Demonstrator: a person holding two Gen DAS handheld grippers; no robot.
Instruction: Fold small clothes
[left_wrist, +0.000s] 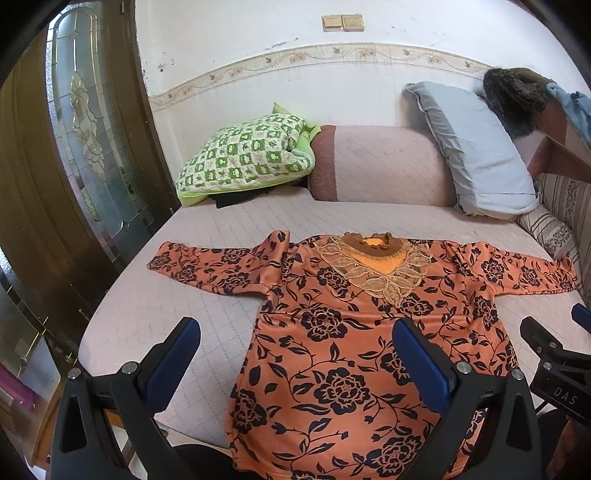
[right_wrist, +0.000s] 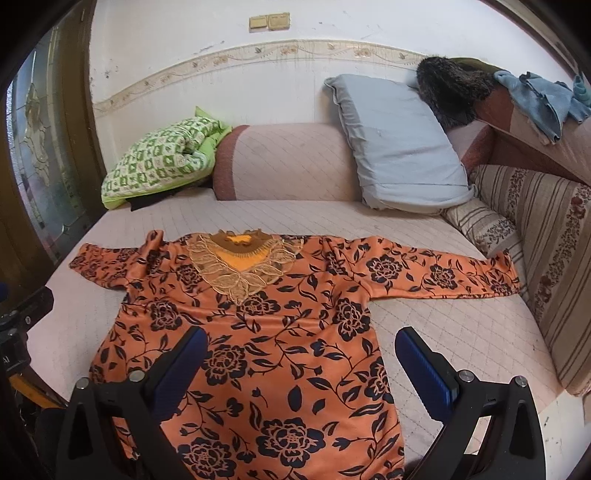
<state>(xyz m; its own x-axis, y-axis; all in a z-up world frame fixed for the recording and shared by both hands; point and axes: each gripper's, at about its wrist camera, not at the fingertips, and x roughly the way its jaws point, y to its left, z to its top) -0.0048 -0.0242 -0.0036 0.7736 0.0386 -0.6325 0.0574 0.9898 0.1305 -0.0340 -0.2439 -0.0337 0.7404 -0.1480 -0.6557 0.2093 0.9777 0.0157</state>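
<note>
— Where's the garment?
— The orange floral top (left_wrist: 343, 354) lies flat, front up, on the pink quilted bed (left_wrist: 155, 310), both sleeves spread left and right, lace collar at the far end.
— And the grippers?
— Left gripper (left_wrist: 295, 363) hangs above the near hem, fingers wide, holding nothing. Right gripper (right_wrist: 301, 369) likewise, spread wide and empty.
— Behind?
— A green checked quilt (left_wrist: 243, 155) far left, a grey pillow (right_wrist: 399, 147) far right.

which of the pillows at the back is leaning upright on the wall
The grey pillow; the green checked one lies slumped flat, and the pink bolster lies on its side.
</note>
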